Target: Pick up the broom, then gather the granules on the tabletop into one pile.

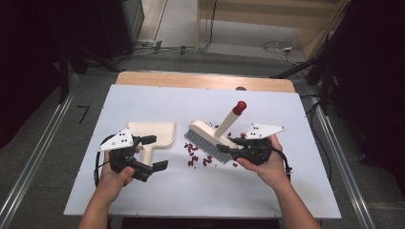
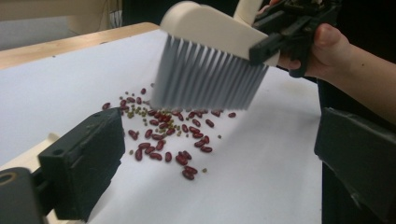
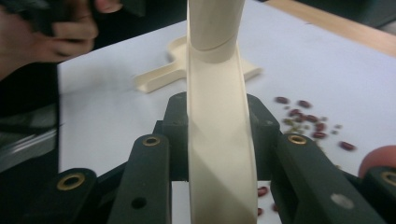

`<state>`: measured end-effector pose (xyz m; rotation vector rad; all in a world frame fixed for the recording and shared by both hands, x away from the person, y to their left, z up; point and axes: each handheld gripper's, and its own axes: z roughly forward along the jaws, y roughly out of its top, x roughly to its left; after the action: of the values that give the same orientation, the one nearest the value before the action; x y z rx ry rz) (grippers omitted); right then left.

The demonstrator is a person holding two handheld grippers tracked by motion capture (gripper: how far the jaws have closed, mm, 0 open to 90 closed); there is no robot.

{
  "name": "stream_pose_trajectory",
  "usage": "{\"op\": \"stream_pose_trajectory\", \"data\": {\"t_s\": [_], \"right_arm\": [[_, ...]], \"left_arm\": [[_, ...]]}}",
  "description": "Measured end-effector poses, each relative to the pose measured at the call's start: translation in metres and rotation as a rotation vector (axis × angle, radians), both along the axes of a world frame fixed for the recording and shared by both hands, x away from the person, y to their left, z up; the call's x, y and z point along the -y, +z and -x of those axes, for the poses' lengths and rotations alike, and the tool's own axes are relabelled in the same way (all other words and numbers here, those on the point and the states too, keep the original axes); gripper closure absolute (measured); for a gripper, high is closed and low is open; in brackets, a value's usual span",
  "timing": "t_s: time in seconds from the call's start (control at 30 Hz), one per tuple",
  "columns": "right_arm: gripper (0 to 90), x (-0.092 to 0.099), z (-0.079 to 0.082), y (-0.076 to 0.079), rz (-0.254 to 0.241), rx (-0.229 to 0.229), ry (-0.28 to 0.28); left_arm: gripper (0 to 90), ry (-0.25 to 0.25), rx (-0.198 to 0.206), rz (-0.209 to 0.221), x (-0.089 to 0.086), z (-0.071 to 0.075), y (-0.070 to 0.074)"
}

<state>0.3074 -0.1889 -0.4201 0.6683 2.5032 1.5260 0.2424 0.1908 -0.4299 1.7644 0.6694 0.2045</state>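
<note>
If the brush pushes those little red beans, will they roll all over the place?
Probably some will. The red beans look small, smooth and rounded, and the white tabletop looks slick, so they may skid and scatter. They already lie loosely spread. The brush has long, bendy-looking bristles, so a few beans, and the tiny green bits, might slip through.

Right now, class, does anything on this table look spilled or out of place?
Yes: red beans and small green ones lie scattered loose on the white table, under the brush, with the dustpan apart.
</note>
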Motion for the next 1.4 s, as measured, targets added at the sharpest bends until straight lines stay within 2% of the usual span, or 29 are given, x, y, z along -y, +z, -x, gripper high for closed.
{"op": "stream_pose_trajectory", "data": {"t_s": [0.1,0.13,0.17,0.2,0.23,0.3,0.33,0.37,0.47,0.5,0.53,0.57,0.6,0.63,0.67,0.7,0.73,0.77,0.87,0.9,0.93,1.0,1.03,1.13,1.3,1.4], "right_arm": [[65.6,0.006,-0.005,-0.002,-0.004,-0.002,-0.098],[65.6,0.006,-0.005,-0.002,-0.004,-0.002,-0.098],[65.6,0.009,-0.007,-0.002,-0.007,-0.004,-0.126],[65.6,0.013,-0.012,-0.003,-0.006,-0.011,-0.182],[65.6,0.016,-0.014,-0.003,-0.002,-0.011,-0.209],[65.6,0.02,-0.017,-0.003,0.001,-0.01,-0.254],[65.6,0.023,-0.019,-0.003,0.003,-0.008,-0.277],[65.6,0.023,-0.019,-0.003,0.003,-0.008,-0.277],[65.6,0.032,-0.025,-0.003,0.005,-0.012,-0.351],[65.6,0.032,-0.025,-0.003,0.005,-0.012,-0.351],[65.6,0.037,-0.028,-0.004,0.008,-0.014,-0.378],[65.6,0.037,-0.028,-0.004,0.008,-0.014,-0.378],[65.6,0.042,-0.031,-0.005,0.018,-0.013,-0.415],[65.6,0.042,-0.031,-0.005,0.018,-0.013,-0.415],[65.6,0.046,-0.035,-0.007,0.028,-0.009,-0.451],[65.6,0.046,-0.035,-0.007,0.028,-0.009,-0.451],[65.6,0.049,-0.037,-0.008,0.033,-0.013,-0.473],[65.6,0.053,-0.041,-0.01,0.049,-0.011,-0.508],[65.6,0.057,-0.046,-0.016,0.079,-0.003,-0.561],[65.6,0.057,-0.046,-0.016,0.079,-0.003,-0.561],[65.6,0.058,-0.048,-0.02,0.112,0.01,-0.59],[65.6,0.058,-0.05,-0.024,0.15,0.03,-0.612],[65.6,0.058,-0.05,-0.024,0.15,0.03,-0.612],[65.6,0.055,-0.054,-0.033,0.203,0.04,-0.65],[65.6,0.047,-0.054,-0.038,0.213,0.048,-0.636],[65.6,0.042,-0.053,-0.038,0.217,0.033,-0.618]], "left_arm": [[0.0,0.032,-0.002,0.008,-0.01,0.001,-0.001],[0.0,0.047,-0.005,0.014,-0.013,0.001,-0.002],[0.0,0.062,-0.011,0.024,-0.016,0.001,-0.002],[0.0,0.077,-0.018,0.032,-0.02,0.001,-0.003],[0.0,0.094,-0.019,0.041,-0.023,0.001,-0.004],[0.0,0.132,-0.013,0.047,-0.03,0.002,-0.006],[0.0,0.172,-0.005,0.045,-0.038,0.004,-0.009],[0.0,0.172,-0.005,0.045,-0.038,0.004,-0.009],[0.0,0.216,0.001,0.063,-0.049,0.005,-0.015],[0.0,0.229,0.005,0.06,-0.052,0.006,-0.017],[0.0,0.248,0.01,0.048,-0.053,0.008,-0.019],[0.0,0.261,0.013,0.037,-0.054,0.01,-0.02],[0.0,0.273,0.017,0.027,-0.055,0.012,-0.021],[0.0,0.289,0.024,0.019,-0.055,0.015,-0.022],[0.0,0.299,0.027,0.022,-0.056,0.017,-0.022],[0.0,0.309,0.032,0.03,-0.057,0.02,-0.023],[0.0,0.322,0.034,0.032,-0.058,0.022,-0.024],[0.0,0.332,0.036,0.028,-0.059,0.024,-0.025],[0.0,0.359,0.027,0.021,-0.062,0.029,-0.032],[0.0,0.365,0.024,0.014,-0.063,0.03,-0.035],[0.0,0.375,0.02,0.012,-0.064,0.03,-0.037],[0.0,0.394,0.014,0.012,-0.066,0.029,-0.039],[0.0,0.395,0.009,0.017,-0.067,0.029,-0.04],[0.0,0.395,0.008,0.008,-0.067,0.027,-0.041],[0.0,0.378,0.002,0.013,-0.064,0.024,-0.041],[0.0,0.365,0.0,0.001,-0.061,0.023,-0.041]]}}
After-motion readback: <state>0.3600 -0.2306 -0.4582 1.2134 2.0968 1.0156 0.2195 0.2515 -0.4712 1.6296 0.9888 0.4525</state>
